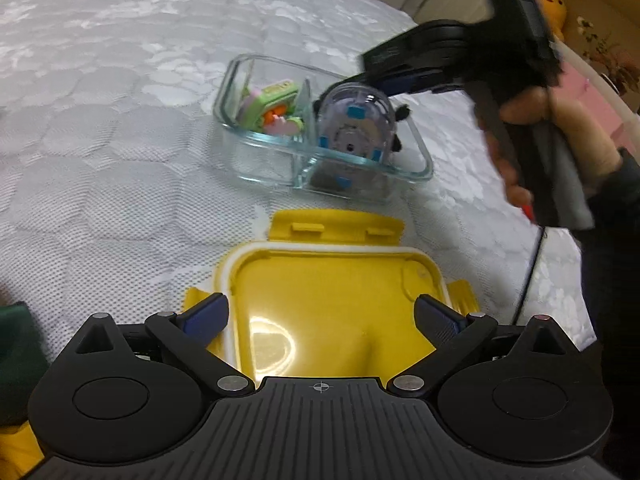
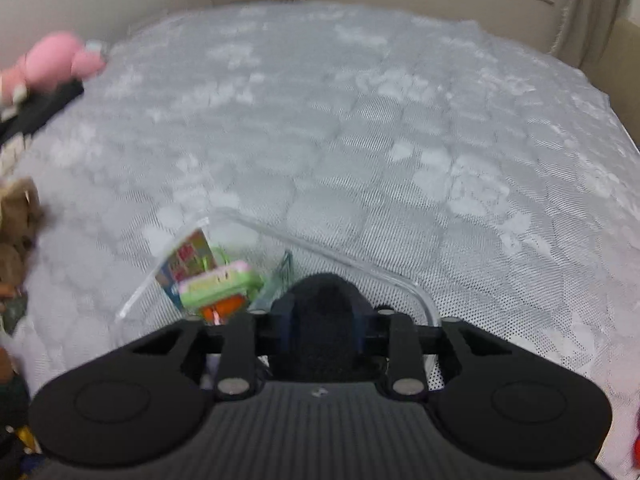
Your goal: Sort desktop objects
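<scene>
While the left gripper (image 1: 320,316) hangs wide open and empty over the yellow lid (image 1: 320,304) on the quilt (image 1: 120,120), the right gripper (image 2: 323,320) is clamped on a dark object (image 2: 324,300) above the glass box (image 1: 416,140), beside a clear domed toy (image 1: 354,124); a green toy (image 1: 272,108) fills the other compartment.

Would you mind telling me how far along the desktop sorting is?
Done: small green and pink items and a clear tape dispenser sit in separate compartments of the glass container. In hand: right gripper shut above it. Left: yellow lid still off, below the open left gripper.
</scene>
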`<state>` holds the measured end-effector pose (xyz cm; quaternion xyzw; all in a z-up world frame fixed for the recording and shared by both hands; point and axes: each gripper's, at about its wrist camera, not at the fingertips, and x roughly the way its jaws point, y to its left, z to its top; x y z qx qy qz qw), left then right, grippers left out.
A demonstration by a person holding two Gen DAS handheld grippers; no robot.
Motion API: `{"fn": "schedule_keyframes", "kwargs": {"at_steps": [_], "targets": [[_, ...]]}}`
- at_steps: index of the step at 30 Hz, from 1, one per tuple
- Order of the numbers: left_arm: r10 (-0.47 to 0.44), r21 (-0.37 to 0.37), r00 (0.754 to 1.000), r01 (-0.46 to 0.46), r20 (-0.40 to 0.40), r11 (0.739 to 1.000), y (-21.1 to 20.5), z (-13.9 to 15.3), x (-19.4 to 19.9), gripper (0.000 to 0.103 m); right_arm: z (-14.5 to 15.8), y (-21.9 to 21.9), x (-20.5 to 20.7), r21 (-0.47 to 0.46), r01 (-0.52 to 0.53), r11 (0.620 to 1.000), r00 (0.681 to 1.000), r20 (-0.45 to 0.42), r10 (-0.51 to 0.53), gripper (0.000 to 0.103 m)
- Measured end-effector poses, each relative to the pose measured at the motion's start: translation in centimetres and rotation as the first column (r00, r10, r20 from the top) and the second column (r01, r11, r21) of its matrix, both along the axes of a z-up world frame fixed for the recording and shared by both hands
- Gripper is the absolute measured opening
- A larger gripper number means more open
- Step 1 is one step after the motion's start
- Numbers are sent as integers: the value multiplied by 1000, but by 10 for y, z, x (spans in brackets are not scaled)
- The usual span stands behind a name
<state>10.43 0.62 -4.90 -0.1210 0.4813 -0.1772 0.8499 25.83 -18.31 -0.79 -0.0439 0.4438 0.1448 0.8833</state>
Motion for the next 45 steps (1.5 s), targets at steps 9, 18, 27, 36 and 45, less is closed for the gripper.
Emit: {"fn": "schedule_keyframes", "kwargs": {"at_steps": [9, 18, 27, 36, 45], "targets": [[-2, -34, 999, 1, -38, 999, -2, -6, 10, 102, 92, -75, -57, 98, 69, 993, 979, 185, -86, 3], [-48, -16, 998, 47, -34, 999, -19, -4, 8, 102, 64, -99, -86, -33, 99, 995, 992, 82, -96, 5], [-33, -3, 999, 32, -33, 999, -14, -2, 4, 102, 63, -41, -60, 219, 28, 975, 998, 47, -39, 45], [-55, 59, 998, 54, 11, 997, -13, -5, -9, 102, -21, 40, 20, 330, 271, 904, 931, -330, -158, 40], [-74, 79, 996, 70, 55, 994, -5, -4, -11, 102, -43, 52, 35, 245, 321, 915, 906, -361, -221, 34]]}}
